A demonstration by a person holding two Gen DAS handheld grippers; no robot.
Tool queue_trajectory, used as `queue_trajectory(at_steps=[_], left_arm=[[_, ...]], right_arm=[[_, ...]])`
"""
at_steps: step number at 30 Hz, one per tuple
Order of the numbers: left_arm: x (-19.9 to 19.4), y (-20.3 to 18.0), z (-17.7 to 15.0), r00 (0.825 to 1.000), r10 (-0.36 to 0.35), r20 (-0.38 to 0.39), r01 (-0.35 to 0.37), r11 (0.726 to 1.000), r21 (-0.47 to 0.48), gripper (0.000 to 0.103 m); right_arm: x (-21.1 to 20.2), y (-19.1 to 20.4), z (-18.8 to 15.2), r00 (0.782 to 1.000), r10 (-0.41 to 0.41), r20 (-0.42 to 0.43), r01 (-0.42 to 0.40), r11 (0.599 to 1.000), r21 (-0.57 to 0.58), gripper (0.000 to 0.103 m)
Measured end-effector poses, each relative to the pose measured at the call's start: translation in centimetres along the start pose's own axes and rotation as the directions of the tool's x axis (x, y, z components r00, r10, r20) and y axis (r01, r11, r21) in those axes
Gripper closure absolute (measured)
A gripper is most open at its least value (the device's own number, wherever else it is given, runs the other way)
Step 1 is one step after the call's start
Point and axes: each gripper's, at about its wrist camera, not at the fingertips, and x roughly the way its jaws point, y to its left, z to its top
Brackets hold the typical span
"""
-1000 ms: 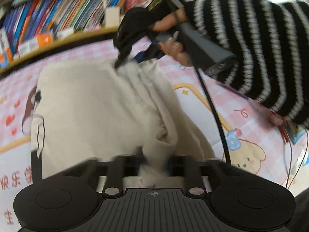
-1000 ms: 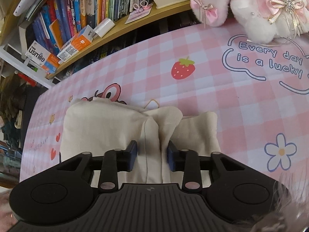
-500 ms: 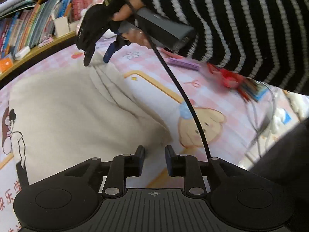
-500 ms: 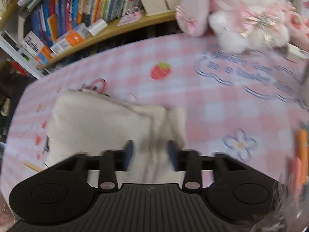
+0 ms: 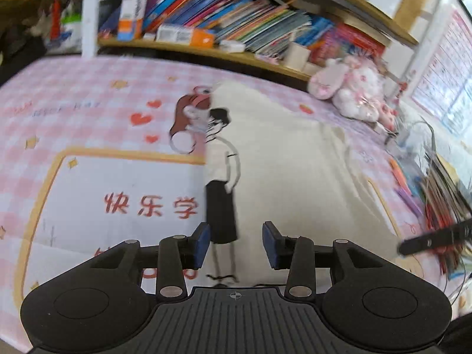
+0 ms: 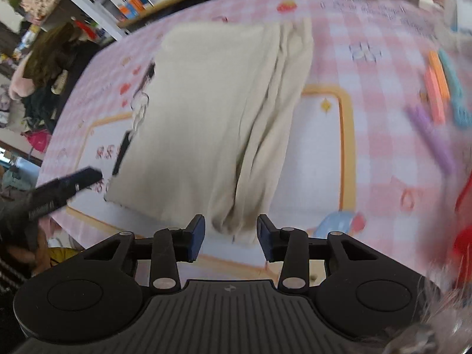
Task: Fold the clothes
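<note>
Cream garment [image 6: 212, 112], folded into a rough rectangle, flat on pink checked tablecloth [image 6: 368, 153]; printed figure in dark skirt [image 5: 219, 194] visible along one edge. Bunched folds of cloth [image 6: 265, 135] along the garment's side nearer the right gripper, one end reaching down toward that gripper.

Left gripper [image 5: 236, 243]: jaws spread wide, blue pads [image 5: 203, 243] clear of everything, nothing held; above the garment's near edge at the printed figure. Contact with cloth: cannot tell.

Right gripper [image 6: 228, 237]: jaws likewise wide apart, nothing held; near end of the bunched cloth just ahead of the gap between the pads, not pinched.

Background, left view: bookshelf [image 5: 224, 23] behind the table, pink-and-white plush toy [image 5: 354, 91] at the far edge. Right view: coloured pens [image 6: 439, 97] on the tablecloth, well apart from garment. Both views motion-blurred.
</note>
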Motion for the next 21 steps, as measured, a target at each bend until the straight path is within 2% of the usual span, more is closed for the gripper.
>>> queue_trajectory(at_steps=[1,2,4,7,8,10,12,14,15,16,17,19,21], left_arm=[[-0.1,1.1,0.1,1.000,0.015,0.005,-0.014,0.999,-0.039,0.064],[-0.1,2.0,0.2,1.000,0.024,0.006,-0.023,0.997,-0.068,0.064],[0.0,2.5,-0.1,1.000,0.014,-0.011,-0.015,0.997,-0.077,0.069],[0.1,3.2,-0.5,0.999,0.000,-0.035,-0.003,0.996,-0.091,0.070],[0.1,3.4,-0.6,0.999,-0.005,-0.044,0.001,0.995,-0.096,0.070],[0.1,3.9,-0.9,0.998,-0.015,-0.060,0.009,0.994,-0.106,0.070],[0.2,4.4,-0.9,0.997,-0.034,-0.072,0.026,0.994,-0.106,0.067],[0.4,4.9,-0.6,0.994,-0.063,-0.084,0.053,0.992,-0.114,0.066],[0.5,5.2,-0.4,0.993,-0.077,-0.090,0.067,0.991,-0.118,0.065],[0.6,5.4,-0.3,0.991,-0.092,-0.096,0.080,0.989,-0.122,0.062],[0.7,5.6,-0.1,0.989,-0.106,-0.101,0.093,0.988,-0.126,0.060],[0.9,6.1,0.2,0.984,-0.135,-0.112,0.119,0.984,-0.135,0.054],[1.2,6.6,0.5,0.979,-0.164,-0.123,0.145,0.979,-0.144,0.054]], right_arm=[[0.4,0.3,-0.2,1.000,-0.015,-0.003,0.015,1.000,-0.003,0.090],[0.3,0.7,-0.2,1.000,-0.021,0.004,0.021,1.000,-0.008,0.096],[-0.6,1.7,0.0,0.999,-0.018,0.039,0.019,1.000,-0.021,0.096],[-3.6,3.1,0.2,0.991,-0.025,0.134,0.030,0.999,-0.033,0.097],[-3.8,2.9,0.1,0.989,-0.040,0.143,0.041,0.999,-0.009,0.097],[-2.8,1.8,-0.6,0.991,-0.070,0.114,0.064,0.996,0.061,0.097],[-0.3,0.2,-1.7,0.994,-0.104,0.037,0.099,0.987,0.124,0.097],[1.8,-0.8,-2.8,0.990,-0.139,-0.006,0.138,0.977,0.161,0.094],[1.8,-0.8,-3.0,0.990,-0.140,0.004,0.137,0.975,0.176,0.093],[1.6,-0.9,-3.2,0.989,-0.150,0.015,0.145,0.970,0.194,0.087],[1.1,-0.8,-3.4,0.985,-0.166,0.036,0.155,0.966,0.209,0.076],[0.0,-0.4,-3.6,0.977,-0.188,0.102,0.162,0.963,0.216,0.064],[-0.5,-0.1,-3.8,0.968,-0.198,0.153,0.161,0.961,0.223,0.064]])
